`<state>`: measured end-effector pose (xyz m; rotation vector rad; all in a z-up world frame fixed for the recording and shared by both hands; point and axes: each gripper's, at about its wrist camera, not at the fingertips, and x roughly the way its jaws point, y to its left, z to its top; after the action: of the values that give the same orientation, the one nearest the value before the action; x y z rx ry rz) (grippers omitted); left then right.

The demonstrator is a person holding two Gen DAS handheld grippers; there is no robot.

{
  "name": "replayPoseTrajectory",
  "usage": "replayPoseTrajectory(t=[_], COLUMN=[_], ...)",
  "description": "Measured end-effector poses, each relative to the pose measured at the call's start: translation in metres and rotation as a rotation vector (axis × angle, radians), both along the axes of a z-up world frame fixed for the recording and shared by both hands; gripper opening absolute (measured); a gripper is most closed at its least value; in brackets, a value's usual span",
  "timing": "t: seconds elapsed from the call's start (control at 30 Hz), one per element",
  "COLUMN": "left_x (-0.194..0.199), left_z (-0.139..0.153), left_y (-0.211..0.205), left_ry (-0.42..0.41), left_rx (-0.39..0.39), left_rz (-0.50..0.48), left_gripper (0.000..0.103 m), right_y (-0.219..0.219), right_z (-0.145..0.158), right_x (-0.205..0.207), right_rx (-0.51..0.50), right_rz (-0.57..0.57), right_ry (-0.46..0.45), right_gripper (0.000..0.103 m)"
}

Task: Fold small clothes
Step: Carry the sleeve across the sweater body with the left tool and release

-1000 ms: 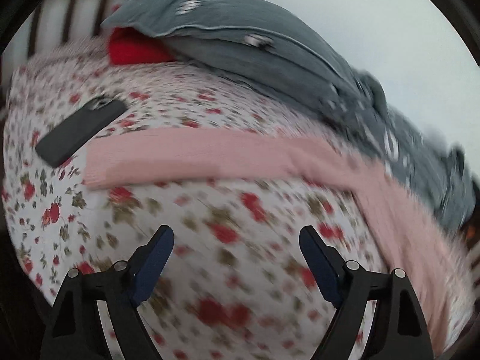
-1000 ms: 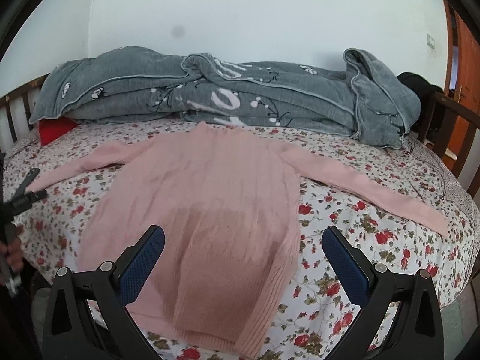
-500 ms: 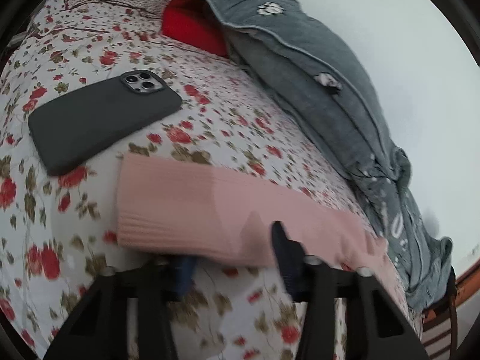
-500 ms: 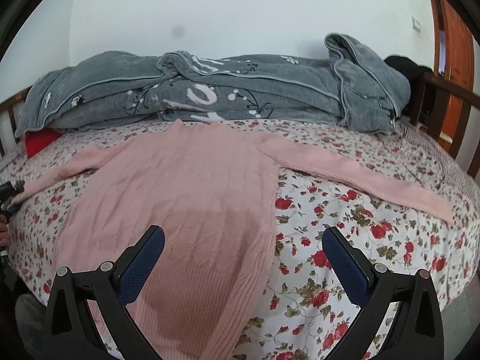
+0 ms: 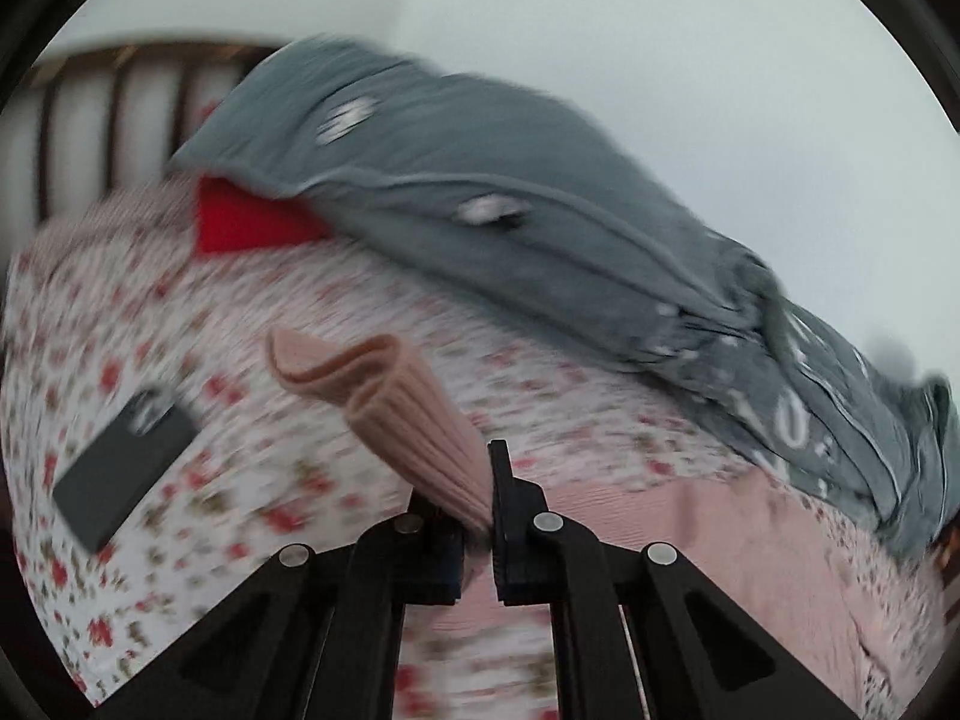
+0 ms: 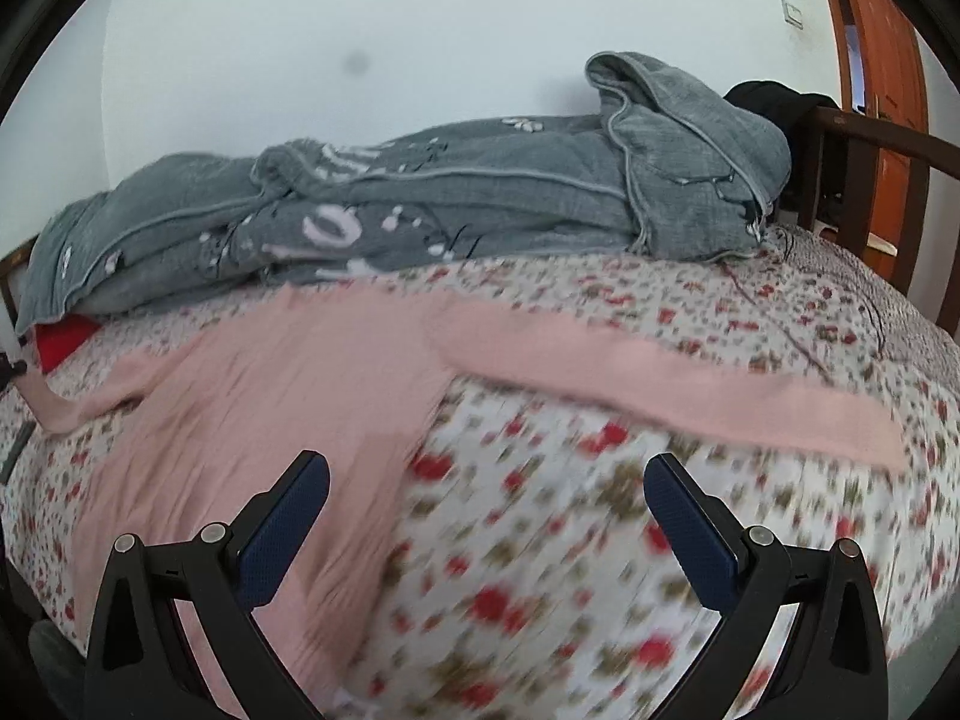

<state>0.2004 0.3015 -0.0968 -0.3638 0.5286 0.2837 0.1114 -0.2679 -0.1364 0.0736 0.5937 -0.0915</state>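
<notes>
A pink knit sweater [image 6: 282,396] lies flat on the floral bedsheet [image 6: 600,540], its right sleeve [image 6: 690,384] stretched out toward the right. My left gripper [image 5: 480,516] is shut on the cuff of the left sleeve [image 5: 384,396] and holds it lifted off the bed, the cuff sticking up between the fingers. That lifted sleeve end also shows in the right wrist view [image 6: 54,408] at the far left. My right gripper [image 6: 486,516] is open and empty, low over the sheet beside the sweater's body.
A grey quilt [image 6: 420,198] is piled along the back of the bed, with a red pillow [image 5: 252,222] under it. A dark phone [image 5: 126,462] lies on the sheet at left. A wooden bed rail [image 6: 870,144] and a door stand at right.
My left gripper has closed on the left sleeve's cuff and lifted it off the sheet. My right gripper has moved lower and rightward over the bed, still open.
</notes>
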Motion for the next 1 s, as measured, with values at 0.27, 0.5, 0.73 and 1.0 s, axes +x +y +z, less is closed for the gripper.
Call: replayPoseTrajectory(t=[0.27,0.5,0.73,1.0], left_x=[0.076,0.114,0.113,0.085], left_z=[0.041,-0.009,-0.101,-0.076], left_y=[-0.194,-0.367,-0.466,-0.416], left_ry=[-0.02,0.075,0.255,0.196], left_rx=[0.091,0.131,0.206,0.213], left_rz=[-0.292,-0.53,-0.678,-0.667], left_gripper=[0.007,0.007,0.007,0.069], right_y=[-0.079,-0.124,-0.123,-0.092], right_z=[0.0,-0.018,-0.028,-0.03], right_x=[0.012,0.007,0.011,0.021], right_rx=[0.178,0.331,0.363,0.28], right_rz=[-0.053,-0.092,-0.06,-0.001], right_ry=[-0.074,-0.097,-0.078,-0.053], right_gripper=[0.103,0.103,0.103,0.103])
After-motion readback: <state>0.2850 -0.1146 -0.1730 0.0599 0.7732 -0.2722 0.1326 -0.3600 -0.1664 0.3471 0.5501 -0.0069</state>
